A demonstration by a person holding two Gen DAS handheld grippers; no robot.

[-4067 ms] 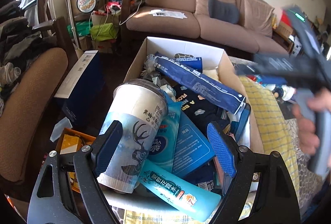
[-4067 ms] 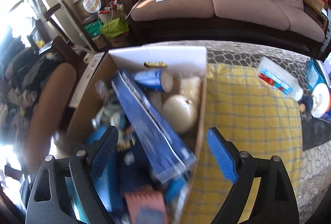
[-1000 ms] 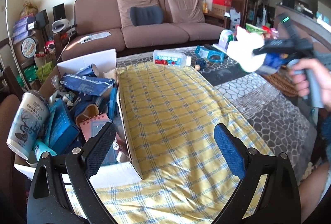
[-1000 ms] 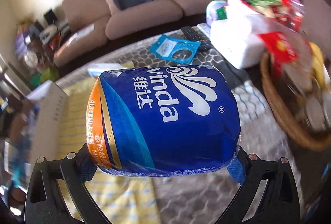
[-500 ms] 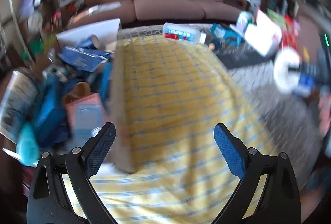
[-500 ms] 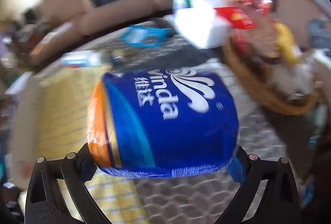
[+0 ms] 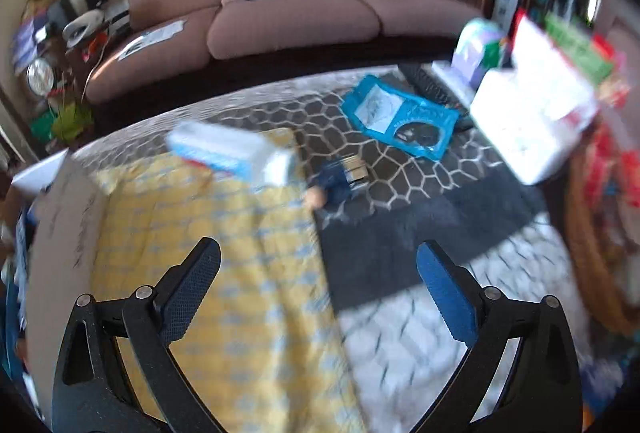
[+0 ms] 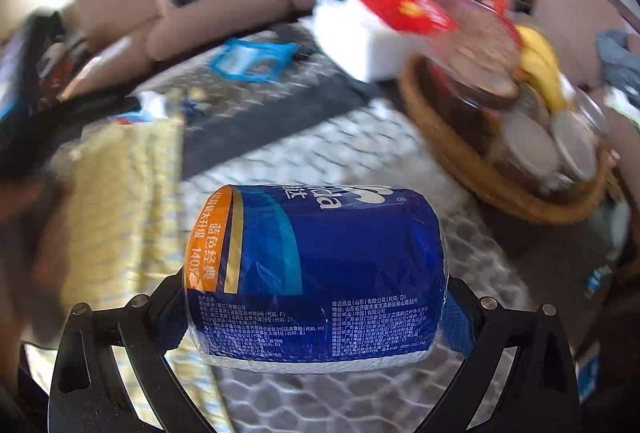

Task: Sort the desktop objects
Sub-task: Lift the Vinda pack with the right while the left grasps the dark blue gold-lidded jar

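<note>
Our right tongs (image 8: 316, 317) clamp the blue tissue roll (image 8: 316, 273) above the tabletop (image 8: 320, 161); our left tongs (image 7: 318, 277) gape wide, empty.

Left gripper (image 7: 318, 283): black frame, blue-padded fingers (image 7: 444, 293) spread wide, nothing between them. Right gripper (image 8: 316, 307): fingers (image 8: 456, 325) clamped on both ends of a blue plastic-wrapped tissue roll (image 8: 316, 273).

Open tabletop lies ahead of the left gripper (image 7: 318, 273): bare yellow checked cloth (image 7: 224, 257) and dark mat (image 7: 420, 229). Past that, a white-and-blue box (image 7: 232, 153), a small blue figure (image 7: 336, 181) and a blue pouch (image 7: 400, 113) block the way. The wicker basket (image 8: 480, 169) crowds the right side; blur makes its gap from the wrapped roll (image 8: 320, 273) uncertain.
</note>
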